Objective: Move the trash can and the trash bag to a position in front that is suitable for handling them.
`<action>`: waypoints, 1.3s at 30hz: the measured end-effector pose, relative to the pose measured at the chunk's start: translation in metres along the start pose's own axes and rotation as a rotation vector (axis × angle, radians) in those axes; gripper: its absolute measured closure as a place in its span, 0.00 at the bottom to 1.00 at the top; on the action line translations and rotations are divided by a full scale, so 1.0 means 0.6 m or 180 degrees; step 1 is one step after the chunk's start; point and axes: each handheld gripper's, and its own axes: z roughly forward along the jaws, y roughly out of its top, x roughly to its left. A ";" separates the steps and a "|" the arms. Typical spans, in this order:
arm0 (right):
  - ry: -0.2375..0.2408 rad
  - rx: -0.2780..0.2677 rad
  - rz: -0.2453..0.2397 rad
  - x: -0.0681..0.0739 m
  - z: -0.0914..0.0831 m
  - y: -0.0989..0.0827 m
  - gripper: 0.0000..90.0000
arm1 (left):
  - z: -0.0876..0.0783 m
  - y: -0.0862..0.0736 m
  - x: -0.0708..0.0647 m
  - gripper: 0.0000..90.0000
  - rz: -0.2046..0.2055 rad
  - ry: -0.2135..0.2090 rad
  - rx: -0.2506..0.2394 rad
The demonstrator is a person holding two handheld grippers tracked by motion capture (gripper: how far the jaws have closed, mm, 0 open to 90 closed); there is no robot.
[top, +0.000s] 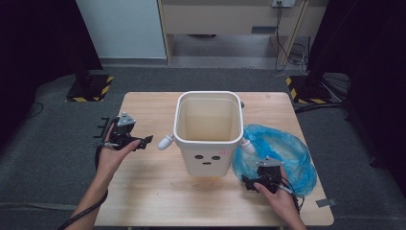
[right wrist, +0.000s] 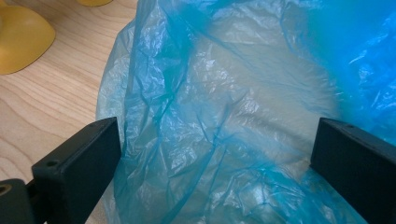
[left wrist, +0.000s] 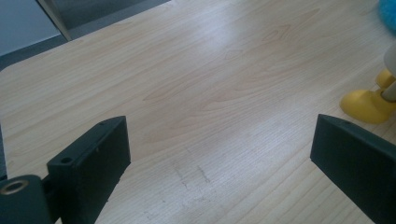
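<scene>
In the high view, a blue plastic bag (top: 282,155) is seen on the desk (top: 153,191), right of a white bin (top: 208,132), with the right gripper (top: 249,183) at its near edge. In the left gripper view, the left gripper (left wrist: 219,158) is held open over bare wood. In the right gripper view, the jaws are spread wide around the bag's crumpled edge.

Bag (top: 287,153) right of bin (top: 208,132) on table (top: 148,191)

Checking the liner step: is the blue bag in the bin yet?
Out. The blue bag lies crumpled on the table beside the white bin, which looks empty.
</scene>
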 end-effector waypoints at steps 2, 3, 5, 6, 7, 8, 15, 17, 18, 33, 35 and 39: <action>0.0005 0.0004 -0.0007 0.000 0.000 0.000 0.02 | -0.007 0.006 0.004 0.05 -0.0012 0.0009 -0.0029; 0.0004 0.0004 -0.0006 0.000 0.000 0.000 0.02 | -0.014 0.013 0.008 0.05 -0.0011 0.0014 -0.0047; 0.0005 0.0010 0.0001 0.000 0.000 0.000 0.02 | -0.020 0.019 0.011 0.05 -0.0027 0.0016 -0.0073; 0.0005 0.0010 0.0001 0.000 0.000 0.000 0.02 | -0.020 0.019 0.011 0.05 -0.0027 0.0016 -0.0073; 0.0002 0.0004 -0.0023 -0.001 0.001 0.001 0.01 | -0.023 0.022 0.012 0.05 -0.0036 0.0010 -0.0091; 0.0002 0.0006 -0.0022 -0.001 0.001 0.001 0.01 | -0.026 0.025 0.013 0.05 -0.0066 -0.0020 -0.0117; 0.0005 0.0005 -0.0025 -0.002 0.001 0.001 0.01 | -0.048 0.053 0.022 0.05 -0.0050 -0.0030 -0.0192; 0.0007 0.0005 -0.0025 -0.002 0.001 0.001 0.01 | -0.051 0.058 0.022 0.05 -0.0052 -0.0040 -0.0208; 0.0007 0.0005 -0.0025 -0.002 0.001 0.001 0.01 | -0.054 0.063 0.021 0.05 -0.0058 -0.0056 -0.0223; 0.0008 0.0004 -0.0027 -0.002 0.001 0.001 0.01 | -0.078 0.125 -0.002 0.05 0.0121 -0.0253 -0.0312; 0.0008 0.0009 -0.0016 -0.001 0.001 0.001 0.01 | -0.084 0.136 -0.005 0.05 0.0124 -0.0275 -0.0350; 0.0008 0.0008 -0.0015 -0.001 0.001 0.001 0.01 | -0.088 0.145 -0.007 0.05 0.0146 -0.0271 -0.0360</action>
